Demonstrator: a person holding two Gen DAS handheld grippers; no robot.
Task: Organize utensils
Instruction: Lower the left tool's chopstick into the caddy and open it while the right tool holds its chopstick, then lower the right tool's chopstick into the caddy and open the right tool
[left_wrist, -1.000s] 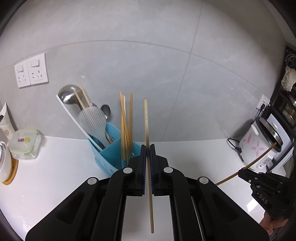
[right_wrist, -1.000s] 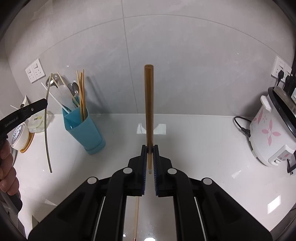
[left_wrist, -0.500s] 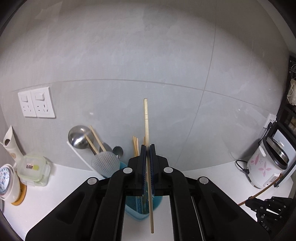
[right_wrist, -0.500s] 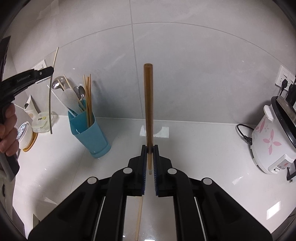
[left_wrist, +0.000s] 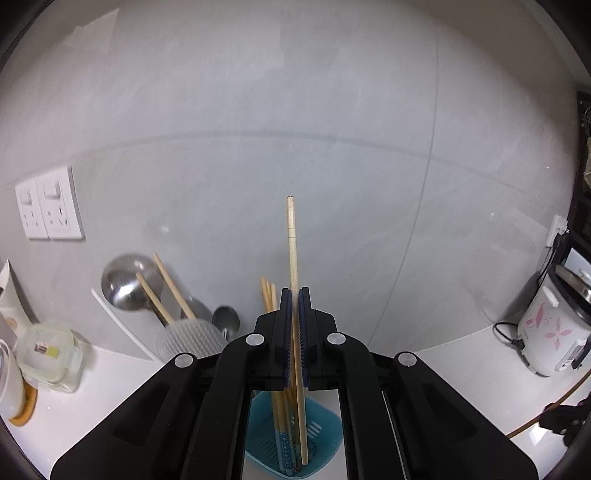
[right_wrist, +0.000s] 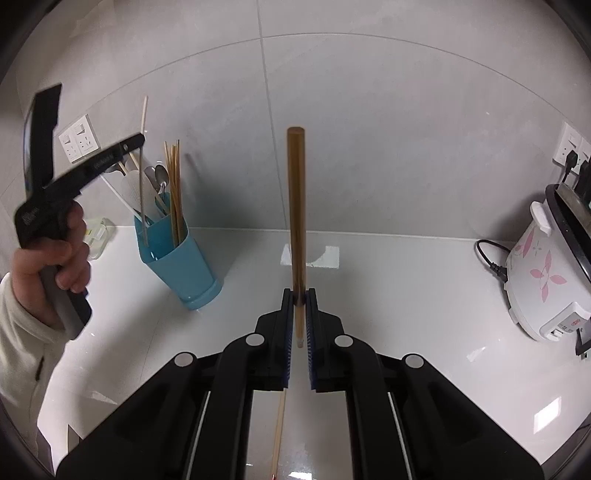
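My left gripper (left_wrist: 294, 295) is clamped on a pale chopstick (left_wrist: 291, 240), held upright, its lower tip just inside the blue holder (right_wrist: 184, 266) near the counter's (right_wrist: 406, 295) back-left corner. My right gripper (right_wrist: 300, 295) pinches a darker chopstick (right_wrist: 296, 184), standing on end over mid-counter. Its lower part is hidden behind the fingers.

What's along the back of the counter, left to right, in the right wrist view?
Wall switch plate → blue utensil holder → held chopstick → power cord → rice cooker.
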